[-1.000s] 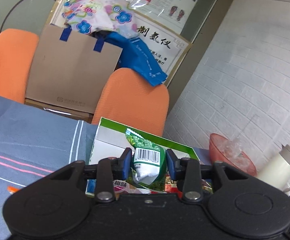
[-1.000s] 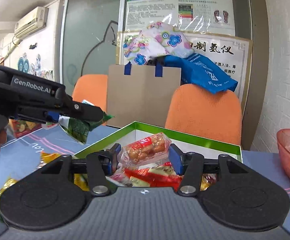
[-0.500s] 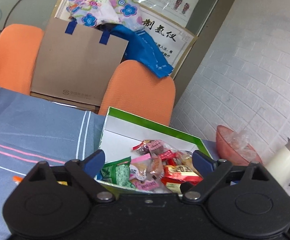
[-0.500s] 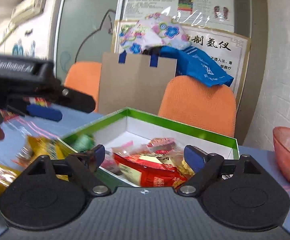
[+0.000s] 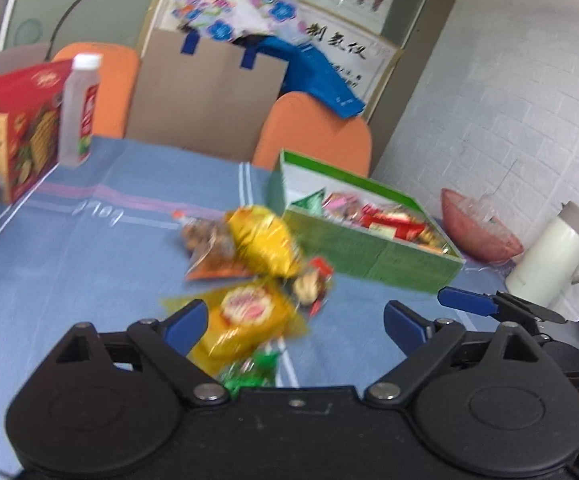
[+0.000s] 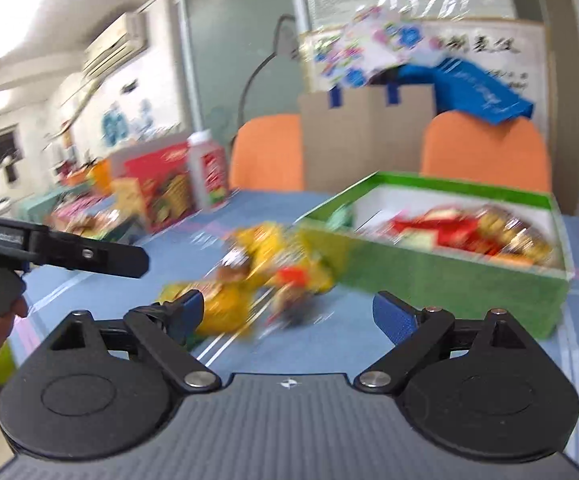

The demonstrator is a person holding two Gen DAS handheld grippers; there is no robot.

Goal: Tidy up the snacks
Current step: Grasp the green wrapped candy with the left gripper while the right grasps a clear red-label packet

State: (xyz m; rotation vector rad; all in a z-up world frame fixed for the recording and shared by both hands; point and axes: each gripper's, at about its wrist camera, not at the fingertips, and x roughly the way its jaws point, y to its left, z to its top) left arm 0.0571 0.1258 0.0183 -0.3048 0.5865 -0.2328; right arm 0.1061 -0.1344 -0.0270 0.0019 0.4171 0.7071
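A green box [image 5: 373, 256] with several snack packets in it stands on the blue tablecloth; it also shows in the right wrist view [image 6: 441, 276]. Loose snacks lie left of it: a yellow bag [image 5: 265, 242], a nut packet [image 5: 209, 240], a yellow round-label packet [image 5: 245, 316] and a small green candy [image 5: 249, 374]. My left gripper [image 5: 295, 324] is open and empty, just above the yellow round-label packet. My right gripper [image 6: 287, 312] is open and empty above the blurred snack pile [image 6: 257, 276]. The left gripper also shows in the right wrist view [image 6: 89, 256].
A red carton [image 5: 13, 136] and a white bottle [image 5: 79, 108] stand at the table's far left. A pink bowl [image 5: 477, 228] and a white jug [image 5: 553, 256] stand right of the box. Two orange chairs [image 5: 313, 136] and a cardboard bag [image 5: 205, 96] are behind the table.
Both grippers opened, dropping the green packet and the nut bar into the box, then pulled back and left toward the loose snack pile. Both views are blurred by motion.
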